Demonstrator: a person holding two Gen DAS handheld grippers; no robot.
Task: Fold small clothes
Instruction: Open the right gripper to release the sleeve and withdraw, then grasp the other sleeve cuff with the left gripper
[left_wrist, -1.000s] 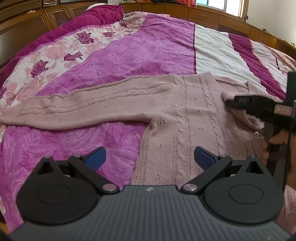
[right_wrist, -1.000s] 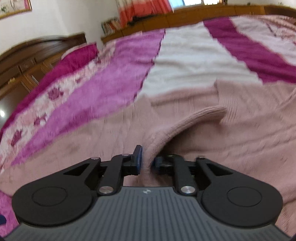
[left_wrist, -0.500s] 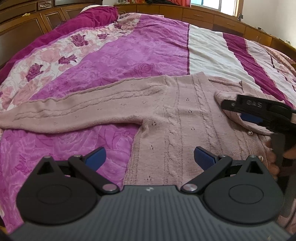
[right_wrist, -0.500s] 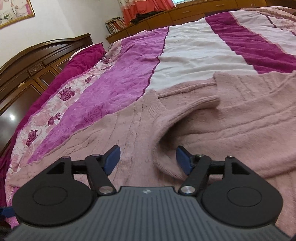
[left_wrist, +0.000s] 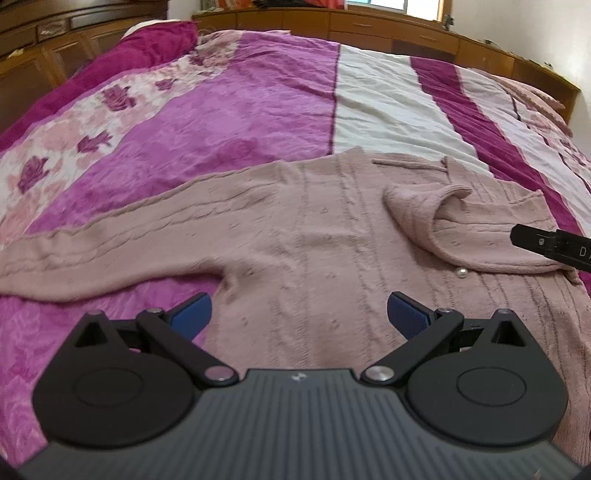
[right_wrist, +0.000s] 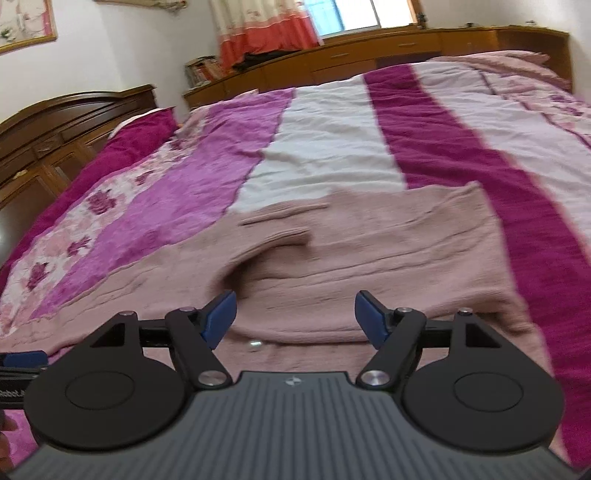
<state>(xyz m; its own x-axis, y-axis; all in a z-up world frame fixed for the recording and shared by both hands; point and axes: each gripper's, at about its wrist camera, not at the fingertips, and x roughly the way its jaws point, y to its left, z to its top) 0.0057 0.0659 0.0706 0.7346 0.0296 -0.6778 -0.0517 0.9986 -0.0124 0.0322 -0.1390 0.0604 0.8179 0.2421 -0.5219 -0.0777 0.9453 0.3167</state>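
**Right sleeve folded in, left sleeve waiting**

Because the task is to fold it, the pink cable-knit cardigan lies spread flat on the bed, over the striped purple, white and magenta bedspread. In the left wrist view, its right-side sleeve lies doubled back across the chest at about 2 o'clock, the cuff pointing to 11 o'clock just beyond a pearl button. The other sleeve stretches out toward 9 o'clock, unfolded, so by my judgement the fold is only partly made.

The right hand-held gripper has just been opening; its blue pads now stand well spread with nothing pinched between them, above the folded sleeve, apparently having let it go where it should rest. Its black tip shows at 3 o'clock in the left view.

The left hand-held gripper is spread wide and empty too, hanging over the cardigan's lower body near the armpit. The outstretched sleeve looks like its likely next target.
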